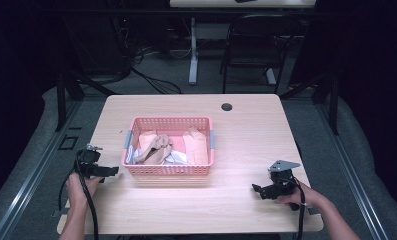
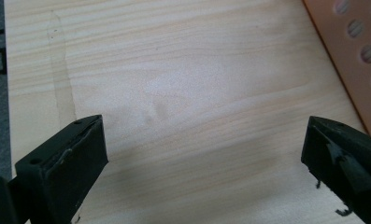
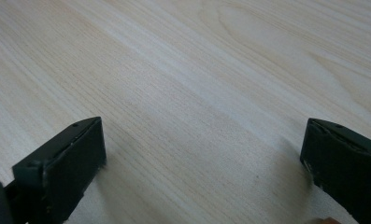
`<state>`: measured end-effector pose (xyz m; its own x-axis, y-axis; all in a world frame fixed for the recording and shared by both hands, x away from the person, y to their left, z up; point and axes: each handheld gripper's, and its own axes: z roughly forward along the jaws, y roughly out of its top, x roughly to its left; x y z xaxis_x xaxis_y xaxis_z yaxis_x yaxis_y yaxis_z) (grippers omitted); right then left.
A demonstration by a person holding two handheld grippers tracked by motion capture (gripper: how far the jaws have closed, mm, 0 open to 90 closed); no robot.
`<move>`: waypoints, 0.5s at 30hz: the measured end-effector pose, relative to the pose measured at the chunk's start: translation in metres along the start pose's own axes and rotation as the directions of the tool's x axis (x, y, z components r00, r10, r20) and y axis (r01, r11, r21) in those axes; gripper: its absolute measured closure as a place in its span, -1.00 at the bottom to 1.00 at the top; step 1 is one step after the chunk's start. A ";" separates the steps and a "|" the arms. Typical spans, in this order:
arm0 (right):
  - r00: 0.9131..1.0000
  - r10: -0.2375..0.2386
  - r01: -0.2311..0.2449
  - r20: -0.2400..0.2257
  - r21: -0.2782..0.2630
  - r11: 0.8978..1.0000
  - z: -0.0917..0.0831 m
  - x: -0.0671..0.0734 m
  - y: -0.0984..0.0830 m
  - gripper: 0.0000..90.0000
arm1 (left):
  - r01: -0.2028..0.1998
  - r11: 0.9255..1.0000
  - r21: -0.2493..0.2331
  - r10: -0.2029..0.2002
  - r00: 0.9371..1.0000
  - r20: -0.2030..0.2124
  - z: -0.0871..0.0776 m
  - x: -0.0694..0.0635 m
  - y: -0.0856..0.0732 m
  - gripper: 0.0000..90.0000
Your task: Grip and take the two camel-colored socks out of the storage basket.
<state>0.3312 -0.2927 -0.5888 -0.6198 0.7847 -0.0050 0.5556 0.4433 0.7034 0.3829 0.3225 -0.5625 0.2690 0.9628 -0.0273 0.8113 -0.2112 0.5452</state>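
Pink plastic basket sits at the middle of the light wooden table, its perforated walls holding a jumble of crumpled cloths in tan, peach and white. We hold one hand-held gripper in each hand, both low over the near half of the table and both empty.

Our left hand-held gripper hovers just beside the basket's left end, its jaws pointing toward the basket wall. In the left gripper view its two black jaws stand wide apart over bare wood, with the basket's pink wall and its round holes rising at the right edge. A faint pale streak marks the tabletop near the table's edge.

Our right hand-held gripper rests well apart from the basket, near the table's right front corner, a grey three-cornered plate on top and a black cable trailing back past our wrist. In the right gripper view its jaws also stand wide apart, with wood grain between them.

Beyond the table we see a round cable hole in the far part of the tabletop, a dark folding chair and loose cables on the grey floor.
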 end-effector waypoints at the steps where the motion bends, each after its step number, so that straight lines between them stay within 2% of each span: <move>1: 1.000 0.000 0.000 0.000 0.000 1.000 0.000 0.000 0.000 -1.00 | 0.000 1.000 0.000 0.000 1.000 0.000 0.000 0.000 0.000 -1.00; 4: 1.000 0.001 -0.001 0.001 -0.002 1.000 0.000 0.000 0.000 -1.00 | 0.011 1.000 -0.009 -0.011 1.000 0.007 -0.009 0.003 0.003 -1.00; 7: 1.000 0.001 -0.001 0.001 -0.002 1.000 0.000 0.000 0.000 -1.00 | 0.006 1.000 -0.010 -0.006 1.000 0.009 -0.014 0.004 0.004 -1.00; 9: 1.000 0.001 -0.001 0.001 -0.002 1.000 0.000 0.000 0.000 -1.00 | 0.014 1.000 -0.021 -0.014 1.000 0.027 -0.020 0.004 0.006 -1.00; 15: 1.000 0.001 -0.001 0.003 -0.002 1.000 0.000 0.000 0.000 -1.00 | 0.002 1.000 -0.029 -0.001 0.999 0.038 -0.032 0.001 0.014 -1.00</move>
<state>0.3308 -0.2924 -0.5889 -0.6175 0.7865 -0.0060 0.5553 0.4414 0.7048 0.3779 0.3264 -0.5283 0.2878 0.9558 -0.0596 0.7963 -0.2043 0.5693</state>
